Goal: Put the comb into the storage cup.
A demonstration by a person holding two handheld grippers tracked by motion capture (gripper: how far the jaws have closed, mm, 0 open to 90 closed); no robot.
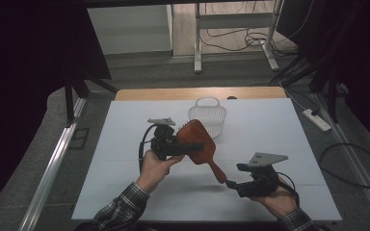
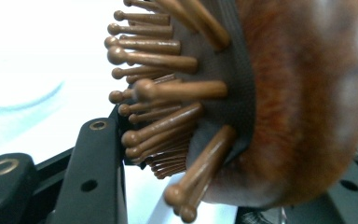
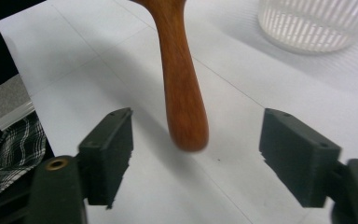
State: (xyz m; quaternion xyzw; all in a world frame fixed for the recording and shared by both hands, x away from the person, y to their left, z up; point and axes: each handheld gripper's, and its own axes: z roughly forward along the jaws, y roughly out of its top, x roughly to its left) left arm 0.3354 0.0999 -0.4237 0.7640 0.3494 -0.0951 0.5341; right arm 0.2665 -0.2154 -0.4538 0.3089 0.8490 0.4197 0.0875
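**Brush held at the head, handle end free**

From above, the left gripper (image 1: 189, 147) is clamped on the head of a reddish wooden hairbrush (image 1: 197, 142), holding it off the white table (image 1: 125, 144); the handle slants down toward the right gripper (image 1: 231, 183), whose tips sit just at the handle's end. A white ribbed basket (image 1: 207, 115) stands behind the brush, near the far edge; a plaid sleeve (image 1: 120, 207) comes in at the bottom.

In the left gripper view the brush (image 2: 303, 102) is close up — knob-tipped bristles (image 2: 168, 91) stick out sideways from a dark pad, and the black jaws press on the head from both sides.

In the right gripper view the jaws stand wide apart; the rounded end of the handle (image 3: 182, 102) hangs between them, touching neither pad — the right gripper (image 3: 196, 154) grips nothing. The basket (image 3: 317, 23) sits beyond, top right.
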